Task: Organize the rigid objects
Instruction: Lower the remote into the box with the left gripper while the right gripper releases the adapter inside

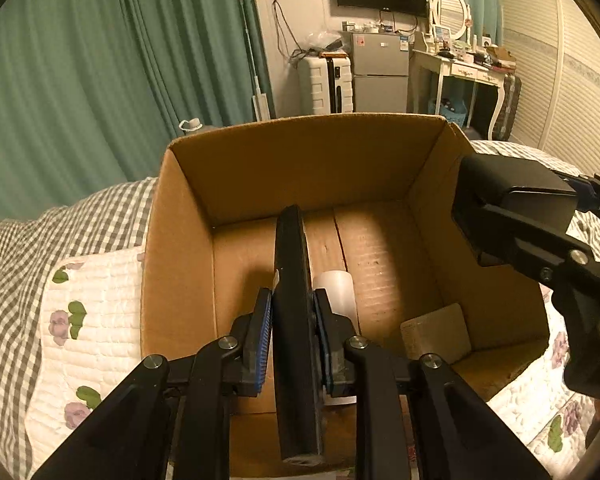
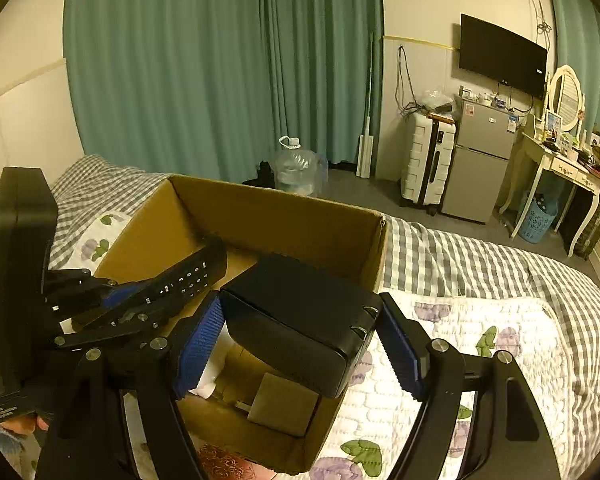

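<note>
An open cardboard box (image 1: 188, 240) (image 2: 284, 216) stands on the bed. My left gripper (image 1: 293, 320) is shut on a long black remote control (image 1: 294, 320), held edge-up over the box's inside; its keypad shows in the right wrist view (image 2: 180, 284). My right gripper (image 2: 300, 344) is shut on a black rectangular box (image 2: 300, 320) and holds it above the cardboard box's right side; it also shows in the left wrist view (image 1: 512, 208). Inside the box lie a white cylinder (image 1: 336, 292) and a flat tan square (image 1: 436, 334) (image 2: 284, 404).
The bed has a grey checked sheet (image 2: 460, 256) and a white floral quilt (image 1: 88, 312) (image 2: 472, 344). Green curtains (image 2: 220, 64), a water jug (image 2: 296, 168), a white suitcase (image 2: 428, 160), a small fridge (image 2: 480, 160) and a dressing table (image 2: 560, 168) stand beyond.
</note>
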`<state>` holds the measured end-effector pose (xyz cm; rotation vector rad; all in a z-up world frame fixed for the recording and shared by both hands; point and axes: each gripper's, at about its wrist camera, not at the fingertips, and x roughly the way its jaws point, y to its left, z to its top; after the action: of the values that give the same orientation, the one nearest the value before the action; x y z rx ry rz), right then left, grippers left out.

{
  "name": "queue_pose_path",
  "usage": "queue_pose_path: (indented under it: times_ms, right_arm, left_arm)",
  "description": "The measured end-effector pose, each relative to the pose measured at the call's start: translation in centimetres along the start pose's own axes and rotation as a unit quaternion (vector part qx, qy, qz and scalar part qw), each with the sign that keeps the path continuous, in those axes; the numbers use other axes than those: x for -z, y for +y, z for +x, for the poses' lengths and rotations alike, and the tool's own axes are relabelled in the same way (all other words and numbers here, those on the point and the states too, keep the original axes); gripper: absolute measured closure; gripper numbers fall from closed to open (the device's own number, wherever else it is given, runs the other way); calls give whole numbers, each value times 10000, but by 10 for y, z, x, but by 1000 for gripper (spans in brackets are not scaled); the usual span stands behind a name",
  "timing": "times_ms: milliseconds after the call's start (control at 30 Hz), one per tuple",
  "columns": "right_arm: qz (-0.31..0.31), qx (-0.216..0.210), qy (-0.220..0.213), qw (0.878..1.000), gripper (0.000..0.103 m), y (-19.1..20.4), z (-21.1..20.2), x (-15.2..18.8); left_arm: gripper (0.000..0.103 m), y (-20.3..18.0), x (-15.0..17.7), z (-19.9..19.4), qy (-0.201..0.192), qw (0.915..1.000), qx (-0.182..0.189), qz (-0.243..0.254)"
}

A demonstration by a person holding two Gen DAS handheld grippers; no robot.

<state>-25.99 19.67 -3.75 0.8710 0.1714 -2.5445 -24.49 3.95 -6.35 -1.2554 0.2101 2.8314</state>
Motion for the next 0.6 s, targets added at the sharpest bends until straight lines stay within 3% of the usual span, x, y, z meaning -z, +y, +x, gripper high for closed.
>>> queue_pose_path:
  times_ms: [33,67,100,133,200,333,600]
  right_arm:
    - [2,6,-19,10000,28,-1,-3,1]
    - [11,9,-27,10000,28,-1,-5,0]
    - [18,10,-44,10000,28,-2,-8,-1]
    - [26,22,-66,10000,28,-2,-11,-2]
    - [27,43,-101,9999,28,-2,-16,-7]
    - [16,-28,-114,9999,27,3,-16,-18]
    - [-90,-61,198,9997,27,18,37,-26]
  left_arm:
    - [79,0,0,-3,-35,10000,4,-8]
    - [70,0,-3,-9,-121,9999,-39,-23]
    - [45,0,-4,-16,-217,9997,-93,-28]
    - [39,1,-6,-26,-366,9992,-174,-35]
    - [39,3,-7,-39,-565,9982,-203,-15]
    - [39,17,-5,-59,-567,9981,-190,-146]
    - [38,49,5,-63,-612,9962,-276,-548]
